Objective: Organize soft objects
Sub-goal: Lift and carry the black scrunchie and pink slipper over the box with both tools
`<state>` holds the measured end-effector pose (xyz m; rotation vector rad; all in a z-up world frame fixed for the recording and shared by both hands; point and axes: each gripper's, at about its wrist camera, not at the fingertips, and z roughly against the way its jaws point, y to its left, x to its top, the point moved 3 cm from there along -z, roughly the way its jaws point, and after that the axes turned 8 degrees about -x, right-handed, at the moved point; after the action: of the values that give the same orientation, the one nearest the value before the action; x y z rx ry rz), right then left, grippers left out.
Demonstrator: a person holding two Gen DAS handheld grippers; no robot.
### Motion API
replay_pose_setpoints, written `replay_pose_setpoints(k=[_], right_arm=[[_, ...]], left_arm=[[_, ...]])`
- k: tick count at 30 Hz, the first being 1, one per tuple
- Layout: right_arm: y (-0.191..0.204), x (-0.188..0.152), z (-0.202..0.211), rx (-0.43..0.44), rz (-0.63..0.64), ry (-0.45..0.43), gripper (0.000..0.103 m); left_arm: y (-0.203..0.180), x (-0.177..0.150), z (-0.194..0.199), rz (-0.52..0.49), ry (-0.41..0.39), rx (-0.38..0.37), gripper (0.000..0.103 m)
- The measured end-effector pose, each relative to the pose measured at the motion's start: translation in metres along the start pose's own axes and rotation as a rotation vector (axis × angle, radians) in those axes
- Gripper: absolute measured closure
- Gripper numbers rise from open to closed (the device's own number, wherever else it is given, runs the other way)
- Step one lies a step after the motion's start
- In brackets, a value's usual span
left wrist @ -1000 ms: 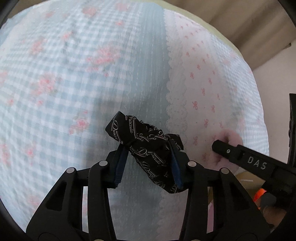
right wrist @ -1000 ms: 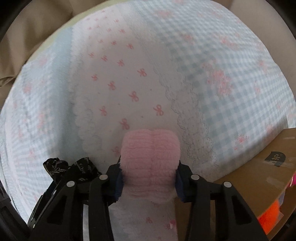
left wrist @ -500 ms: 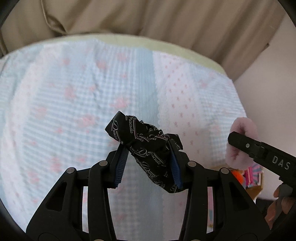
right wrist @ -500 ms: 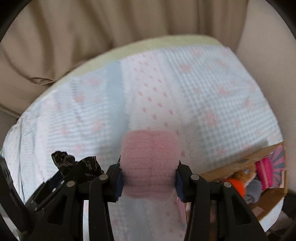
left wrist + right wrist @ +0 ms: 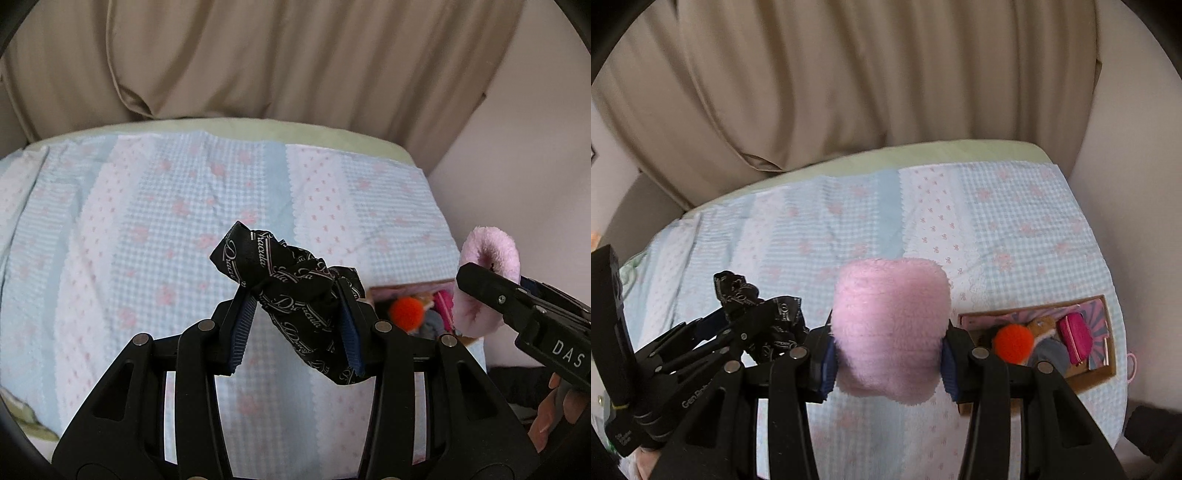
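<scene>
My left gripper [image 5: 295, 328] is shut on a black printed fabric scrunchie [image 5: 295, 291], held high above the bed. It also shows in the right wrist view [image 5: 757, 317] at the left. My right gripper [image 5: 886, 354] is shut on a fluffy pink soft item [image 5: 890, 328], also held above the bed; it shows in the left wrist view [image 5: 487, 280] at the right. A cardboard box [image 5: 1104, 373] lies on the bed at the right, holding an orange pompom [image 5: 1014, 341], a grey item, a brown plush and a magenta pouch [image 5: 1075, 336].
The bed is covered by a light blue and white patchwork quilt [image 5: 166, 229] with pink flowers and bows. Beige curtains [image 5: 849, 81] hang behind it. A pale wall [image 5: 517, 147] stands at the right of the bed.
Both grippers have risen and drawn back from the quilt with their items. The curtains and the cardboard box with its contents have come into view.
</scene>
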<state>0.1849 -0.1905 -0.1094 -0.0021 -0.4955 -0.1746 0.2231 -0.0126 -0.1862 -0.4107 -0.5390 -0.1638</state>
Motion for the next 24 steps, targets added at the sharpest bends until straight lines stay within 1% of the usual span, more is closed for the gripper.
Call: replay_pose_setpoints(k=[3, 6, 11, 15, 18, 22, 24], right_arm=[[-0.013, -0.013, 0.03, 0.005, 0.016, -0.033, 0.061], [-0.033, -0.022, 0.046, -0.003, 0.03, -0.051, 0.061], [-0.088, -0.033, 0.059, -0.017, 0.001, -0.043, 0.061], [-0.134, -0.034, 0.057, -0.046, -0.017, -0.024, 0.061], [-0.167, -0.034, 0.051, -0.07, -0.031, -0.007, 0.061], [-0.21, -0.033, 0.028, -0.093, -0.062, 0.031, 0.061], [-0.225, -0.033, 0.013, -0.096, -0.072, 0.055, 0.061]], left_arm=[[-0.022, -0.01, 0.024, -0.016, -0.016, 0.0, 0.064], [-0.051, -0.02, 0.04, -0.035, -0.036, -0.004, 0.064], [-0.102, -0.028, 0.038, -0.053, -0.056, -0.022, 0.064], [-0.146, -0.033, 0.016, -0.054, -0.046, -0.047, 0.064], [-0.176, -0.039, -0.007, -0.051, -0.024, -0.066, 0.064], [-0.211, -0.048, -0.049, -0.065, 0.027, -0.08, 0.064], [-0.222, -0.054, -0.072, -0.07, 0.053, -0.079, 0.064]])
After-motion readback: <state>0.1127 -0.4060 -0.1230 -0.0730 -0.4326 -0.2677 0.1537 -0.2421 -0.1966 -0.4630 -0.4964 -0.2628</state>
